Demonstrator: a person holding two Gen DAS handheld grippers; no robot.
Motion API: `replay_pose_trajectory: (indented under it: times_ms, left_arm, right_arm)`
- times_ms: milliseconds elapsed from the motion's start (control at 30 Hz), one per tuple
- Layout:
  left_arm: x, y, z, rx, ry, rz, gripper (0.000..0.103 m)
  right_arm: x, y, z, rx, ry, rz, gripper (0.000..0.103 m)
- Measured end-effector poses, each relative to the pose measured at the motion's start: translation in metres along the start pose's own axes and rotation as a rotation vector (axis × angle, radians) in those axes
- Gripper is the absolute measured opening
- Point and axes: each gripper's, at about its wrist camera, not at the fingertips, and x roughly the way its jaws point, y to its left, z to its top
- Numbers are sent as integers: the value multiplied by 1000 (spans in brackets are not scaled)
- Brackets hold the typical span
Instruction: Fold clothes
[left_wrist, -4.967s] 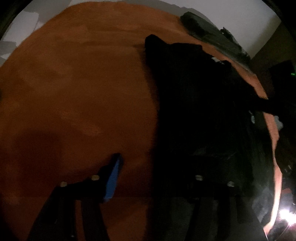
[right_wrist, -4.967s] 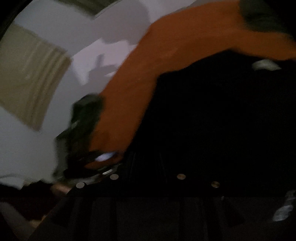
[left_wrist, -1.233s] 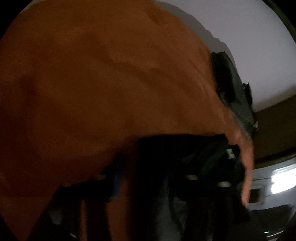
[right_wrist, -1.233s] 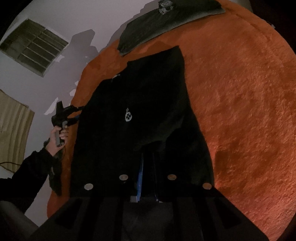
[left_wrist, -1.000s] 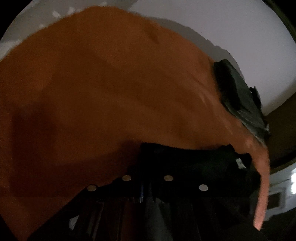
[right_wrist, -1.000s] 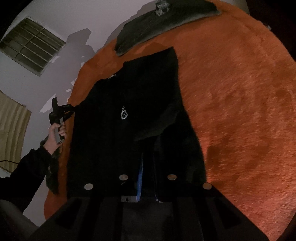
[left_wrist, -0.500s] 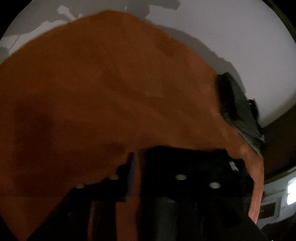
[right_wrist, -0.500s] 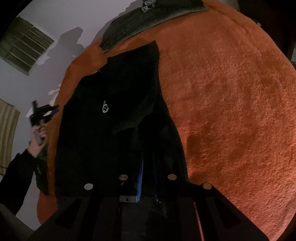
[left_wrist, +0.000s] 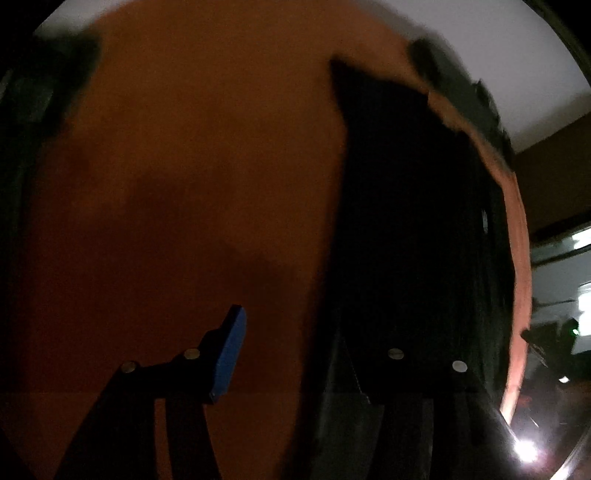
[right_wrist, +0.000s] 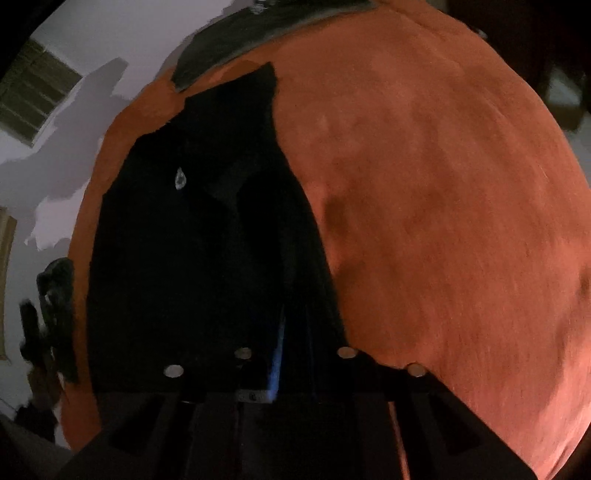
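A black garment (right_wrist: 192, 258) with a small white logo (right_wrist: 180, 178) lies flat on the round orange rug (right_wrist: 443, 221). My right gripper (right_wrist: 293, 350) hovers at the garment's near hem. Its jaws are opening by a narrow gap, and black cloth still lies between them. In the left wrist view the same garment (left_wrist: 406, 221) runs up the right side. My left gripper (left_wrist: 306, 350) is over the rug beside the garment's left edge, its jaws opening. Orange rug shows in the gap. Its blue pad (left_wrist: 229, 350) is bare, and the other finger is dark against the cloth.
A dark grey folded garment (right_wrist: 280, 22) lies across the rug's far edge, also in the left wrist view (left_wrist: 461, 92). Pale floor (right_wrist: 110, 44) surrounds the rug. A blurred dark hand-held shape (right_wrist: 51, 295) sits off the rug's left edge. Dark shapes (left_wrist: 37, 92) stand upper left.
My left gripper let go of the black cloth, opened wide and swung sideways over bare rug. My right gripper shifted a little and its jaws parted slightly.
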Motion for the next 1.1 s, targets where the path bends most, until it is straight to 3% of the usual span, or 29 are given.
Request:
replay_pose_trajectory:
  times_ms: [33, 167, 367, 633, 767, 967, 1100]
  left_arm:
    - [-1, 9, -18, -18, 42, -6, 55]
    - [-15, 33, -75, -55, 161, -19, 55]
    - [-20, 46, -112, -49, 302, -131, 55]
    - [16, 23, -119, -41, 462, -197, 56]
    - [38, 21, -129, -117, 522, -242, 55]
    - [37, 38, -137, -197, 537, -285, 56]
    - [29, 43, -133, -182, 526, -294, 56]
  right_arm:
    - [-5, -5, -14, 8, 19, -8, 37]
    - [-17, -27, -55, 45, 113, -34, 40]
    - [-27, -63, -96, 139, 234, -16, 40]
    - [-17, -70, -134, 160, 382, 51, 40]
    - [-3, -75, -160, 210, 476, 96, 41]
    - [-6, -87, -169, 268, 460, 148, 41]
    - [-11, -95, -168, 302, 442, 177, 41]
